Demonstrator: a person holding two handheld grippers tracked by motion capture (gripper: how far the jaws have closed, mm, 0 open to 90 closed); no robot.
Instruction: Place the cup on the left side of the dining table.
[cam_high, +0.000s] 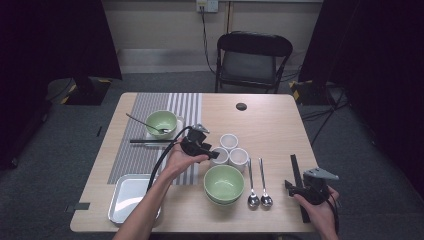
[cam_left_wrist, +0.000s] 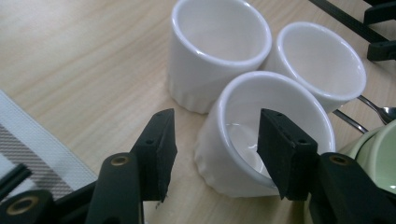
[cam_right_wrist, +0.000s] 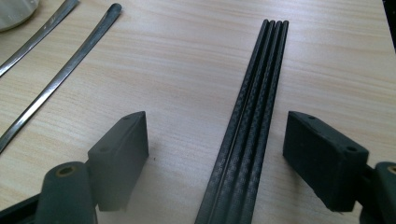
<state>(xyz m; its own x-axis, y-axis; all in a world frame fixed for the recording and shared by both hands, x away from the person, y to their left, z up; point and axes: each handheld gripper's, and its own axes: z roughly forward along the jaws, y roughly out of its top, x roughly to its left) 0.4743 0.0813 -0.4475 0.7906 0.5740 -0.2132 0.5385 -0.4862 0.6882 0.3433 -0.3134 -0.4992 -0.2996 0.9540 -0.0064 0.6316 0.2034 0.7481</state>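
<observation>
Left gripper (cam_left_wrist: 212, 154), jaws apart and straddling the wall of the nearest white cup (cam_left_wrist: 275, 100) mid-tabletop, not yet gripping; neighbouring cups (cam_left_wrist: 219, 28) touch it, so an off-centre pinch may tip or nudge them; right gripper (cam_right_wrist: 215, 149) open over chopsticks (cam_right_wrist: 254, 116).

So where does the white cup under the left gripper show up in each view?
High view: the white cup sits mid-table, at the left gripper.
Left gripper view: lower centre, one jaw inside its rim.
Right gripper view: I cannot place it.
Shared landmark: the two spoons.
</observation>
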